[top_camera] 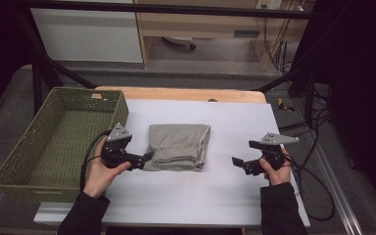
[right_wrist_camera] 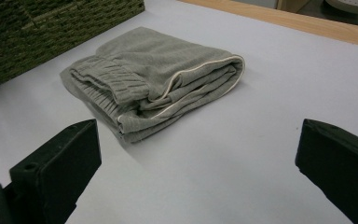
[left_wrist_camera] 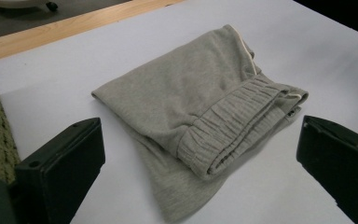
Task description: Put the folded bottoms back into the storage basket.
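A folded grey garment (top_camera: 178, 146) with an elastic waistband lies in the middle of the white table (top_camera: 200, 196). My left gripper (top_camera: 146, 157) is at the garment's left edge, open, its tips touching or just short of the cloth. In the left gripper view the garment (left_wrist_camera: 200, 93) lies just ahead of the left gripper (left_wrist_camera: 200, 140), whose jaws stand wide apart. My right gripper (top_camera: 240, 164) is open too, a short way right of the garment and apart from it. The right gripper view shows the garment (right_wrist_camera: 158, 79) ahead of the empty right gripper (right_wrist_camera: 198, 140).
A green woven basket (top_camera: 34, 192) stands at the table's left side, with nothing in it, right behind my left hand. Its wall shows as the basket (right_wrist_camera: 37, 32) in the right gripper view. A wooden strip (top_camera: 186, 94) runs along the table's far edge. Cables (top_camera: 318, 147) trail at the right.
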Demonstrator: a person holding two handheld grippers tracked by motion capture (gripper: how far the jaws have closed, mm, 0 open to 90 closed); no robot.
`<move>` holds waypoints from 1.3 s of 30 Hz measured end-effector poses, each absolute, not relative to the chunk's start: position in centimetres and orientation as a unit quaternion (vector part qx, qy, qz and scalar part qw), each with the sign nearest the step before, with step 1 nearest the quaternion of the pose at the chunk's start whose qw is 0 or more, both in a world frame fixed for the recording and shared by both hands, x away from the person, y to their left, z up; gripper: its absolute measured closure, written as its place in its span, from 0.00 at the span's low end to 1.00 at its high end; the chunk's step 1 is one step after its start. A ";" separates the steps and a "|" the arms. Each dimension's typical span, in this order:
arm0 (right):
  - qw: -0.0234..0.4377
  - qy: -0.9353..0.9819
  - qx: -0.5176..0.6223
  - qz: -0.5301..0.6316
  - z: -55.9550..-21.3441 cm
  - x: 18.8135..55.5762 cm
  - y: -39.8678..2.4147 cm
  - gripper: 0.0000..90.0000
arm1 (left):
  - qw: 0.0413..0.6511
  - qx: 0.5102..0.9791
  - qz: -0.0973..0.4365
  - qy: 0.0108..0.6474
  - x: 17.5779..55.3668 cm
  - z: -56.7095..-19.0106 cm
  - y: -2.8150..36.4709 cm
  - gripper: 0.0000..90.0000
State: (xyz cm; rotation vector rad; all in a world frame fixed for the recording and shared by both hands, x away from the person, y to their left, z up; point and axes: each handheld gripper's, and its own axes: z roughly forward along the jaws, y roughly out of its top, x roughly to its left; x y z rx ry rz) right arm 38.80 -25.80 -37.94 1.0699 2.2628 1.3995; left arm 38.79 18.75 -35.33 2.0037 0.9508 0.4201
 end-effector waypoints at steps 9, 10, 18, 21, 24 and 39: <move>0.135 0.783 0.369 0.483 -38.0 38.8 -25.7 0.01 | 0.426 0.800 0.169 0.388 39.7 -35.7 18.2 0.01; 0.135 0.783 0.369 0.482 -38.0 38.8 -25.7 0.01 | 0.427 0.799 0.169 0.389 39.8 -35.7 18.2 0.01; 0.135 0.784 0.368 0.482 -38.1 38.9 -25.7 0.01 | 0.422 0.798 0.174 0.392 40.5 -36.0 17.5 0.01; 0.135 0.784 0.368 0.482 -38.1 38.9 -25.7 0.01 | 0.420 0.798 0.176 0.394 40.8 -36.1 17.3 0.01; 0.136 0.784 0.368 0.481 -38.1 38.9 -25.6 0.01 | 0.415 0.799 0.179 0.397 41.1 -36.3 17.0 0.01; 0.134 0.784 0.368 0.482 -38.1 38.9 -25.6 0.01 | 0.395 0.796 0.181 0.420 43.2 -37.4 15.9 0.01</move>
